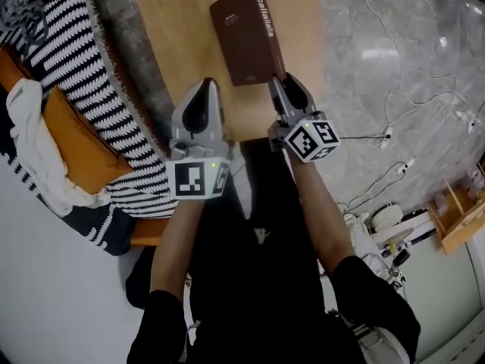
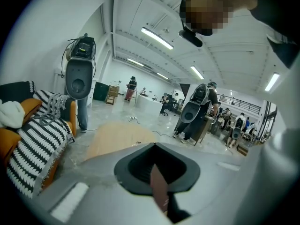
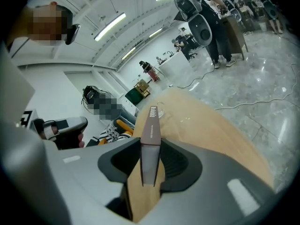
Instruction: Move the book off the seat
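The book [image 1: 244, 36] is clamped in the right tool [image 1: 279, 82], whose jaws press on both covers at its near corner. The rest of the book reaches toward 11 o'clock from the tool. It hangs above the pale wooden desk [image 1: 182, 29], clear of the seat; whether it touches the wood I cannot tell. In the right gripper view the book [image 3: 151, 139] shows edge-on between the grey jaws of the right tool [image 3: 151, 165], with the grey-white page block sandwiched by thin brown covers.

The left tool [image 1: 204, 88] sits at 9 o'clock from the right one, over the desk's near edge. Its jaws are pressed nearly together, with only a narrow slit between them in the left gripper view [image 2: 157, 172], and they grip nothing.

The book is a slim rectangular hardback, matt chocolate brown, with white lettering along the spine and small white print on the cover. The desk is smooth, light-grained wood. At 9 o'clock from it lies the seat with orange cushions [image 1: 76, 146], a black-and-white zigzag knit throw [image 1: 76, 59] and a crumpled white cloth [image 1: 34, 142]. At 3 o'clock the polished grey marble floor [image 1: 379, 67] carries thin white cables [image 1: 394, 127].
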